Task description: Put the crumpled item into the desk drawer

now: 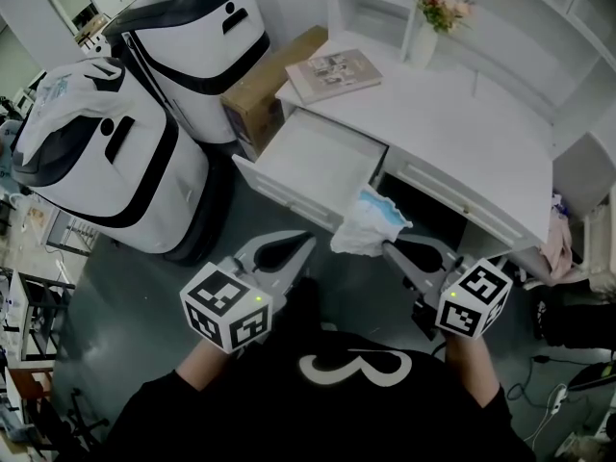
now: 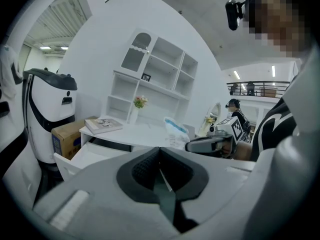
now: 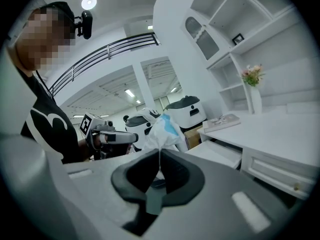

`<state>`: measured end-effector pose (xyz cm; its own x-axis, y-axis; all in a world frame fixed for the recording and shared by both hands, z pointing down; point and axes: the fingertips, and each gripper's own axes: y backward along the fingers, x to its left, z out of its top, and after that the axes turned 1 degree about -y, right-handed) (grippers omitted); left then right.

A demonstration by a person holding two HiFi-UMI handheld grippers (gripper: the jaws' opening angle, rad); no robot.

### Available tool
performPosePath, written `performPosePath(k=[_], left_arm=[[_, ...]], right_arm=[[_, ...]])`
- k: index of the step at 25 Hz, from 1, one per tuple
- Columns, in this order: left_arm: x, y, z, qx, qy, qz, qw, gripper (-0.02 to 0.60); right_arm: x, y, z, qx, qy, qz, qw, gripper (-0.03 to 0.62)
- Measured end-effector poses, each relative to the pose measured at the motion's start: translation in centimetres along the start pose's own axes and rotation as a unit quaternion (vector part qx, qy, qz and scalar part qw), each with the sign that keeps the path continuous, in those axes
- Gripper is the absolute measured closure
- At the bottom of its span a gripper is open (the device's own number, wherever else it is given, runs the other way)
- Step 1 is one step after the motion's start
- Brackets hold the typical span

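1. White desk with wall shelves stands on a dark grey floor; its left drawer is pulled wide open toward the person.
2. On the desktop lie a book and, further back, a vase of pink flowers. A cardboard box sits against the desk's left end, beside two large white-and-black machines.
3. The right gripper has its jaws pinched together on the crumpled item, a white wad with a blue patch, which sticks out beyond the jaw tips.
4. That wad hangs in the air at the drawer's front right corner, not inside it.
5. The left gripper is held beside the right one, just short of the drawer front, its jaws closed tip to tip with nothing between them.
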<state>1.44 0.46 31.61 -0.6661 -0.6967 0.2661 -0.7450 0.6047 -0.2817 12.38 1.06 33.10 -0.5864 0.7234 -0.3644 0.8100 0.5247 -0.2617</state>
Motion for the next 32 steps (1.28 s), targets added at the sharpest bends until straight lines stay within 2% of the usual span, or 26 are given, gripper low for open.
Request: performPosePath(k=[7,17,27,32], left_arm=[[3.4,-2.0,0.4,0.006,0.010,-0.005,0.9999,0.575],[11.1,-5.7,0.6,0.036,0.038,-0.007,0.9986,0.575],[19.4,-9.7,0.1,0.058,0.073,0.001,0.9956,0.575],[22.8,-11.4,-0.5,0.070,0.090,0.003,0.9935,0.575]], right_arm=[[-2.6,-2.7,0.8,0.006,-0.010,-0.009,1.000,0.583],[-7.9,-8.9,1.6,0.031,-0.037,-0.028,0.998,0.583],[-14.5,-16.3,0.1,0.077,-0.068,-0.048,0.994,0.583],[-17.1,-19.6,-0.9,0.100,-0.065,-0.058,0.991,0.583]])
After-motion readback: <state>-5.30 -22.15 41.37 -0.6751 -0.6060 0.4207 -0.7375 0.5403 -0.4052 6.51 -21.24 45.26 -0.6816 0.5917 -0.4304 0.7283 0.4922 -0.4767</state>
